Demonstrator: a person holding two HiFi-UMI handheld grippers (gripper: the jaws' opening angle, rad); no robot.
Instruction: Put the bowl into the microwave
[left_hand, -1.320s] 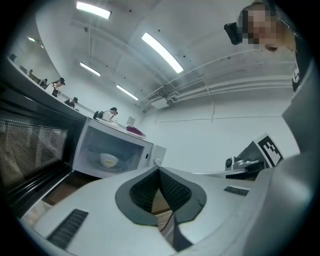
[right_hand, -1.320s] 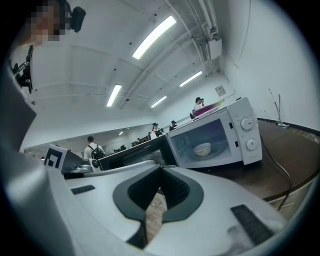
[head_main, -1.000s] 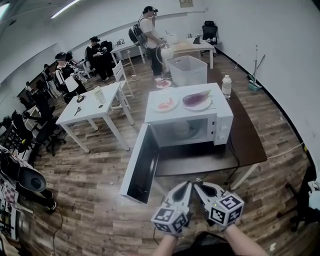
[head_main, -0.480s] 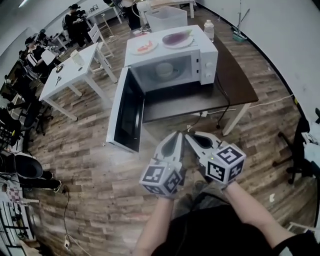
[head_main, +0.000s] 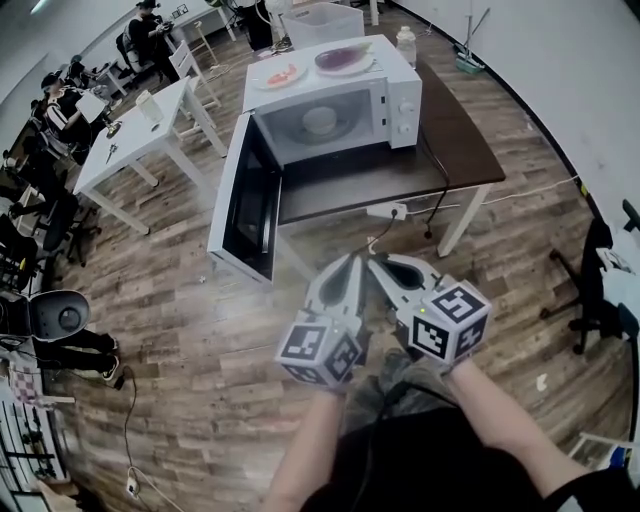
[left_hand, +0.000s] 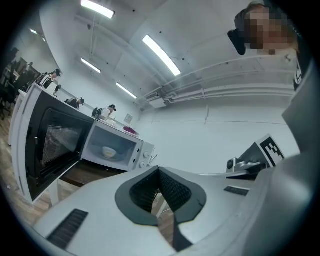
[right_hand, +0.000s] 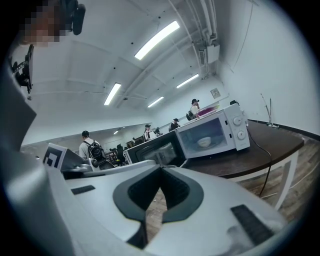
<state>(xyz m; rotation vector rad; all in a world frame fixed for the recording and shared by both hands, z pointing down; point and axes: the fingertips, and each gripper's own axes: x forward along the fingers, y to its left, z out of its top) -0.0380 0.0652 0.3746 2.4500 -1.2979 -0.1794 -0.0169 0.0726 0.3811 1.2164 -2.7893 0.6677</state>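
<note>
**Bowl in microwave, door open, both grippers clenched empty**

Bowl (head_main: 319, 121): inside the microwave (head_main: 402, 104) cavity, upright, roughly mid-cavity. Visible through the open front in all three views.

Microwave: at the far-left corner of the dark counter (head_main: 455, 150), control panel on its right side.

Door (head_main: 245, 205): swung wide open to the left, hanging out past the counter's left edge.

On top of the microwave, side by side:
- eggplant plate (head_main: 345, 57)
- plate of reddish food (head_main: 283, 76), food type not readable

Bottle (head_main: 405, 44): at the counter's far edge, just behind the microwave's right end.

Left gripper (head_main: 348, 268): jaws clenched together, nothing between them.

Right gripper (head_main: 383, 268): same, clamped tight, empty.

Both held low over the wood floor (head_main: 180, 330), side by side, tips nearly touching. Pointed toward the microwave, well apart from the counter's near edge.

Background: white tables (head_main: 135, 135) and several people, far off to the left.
</note>
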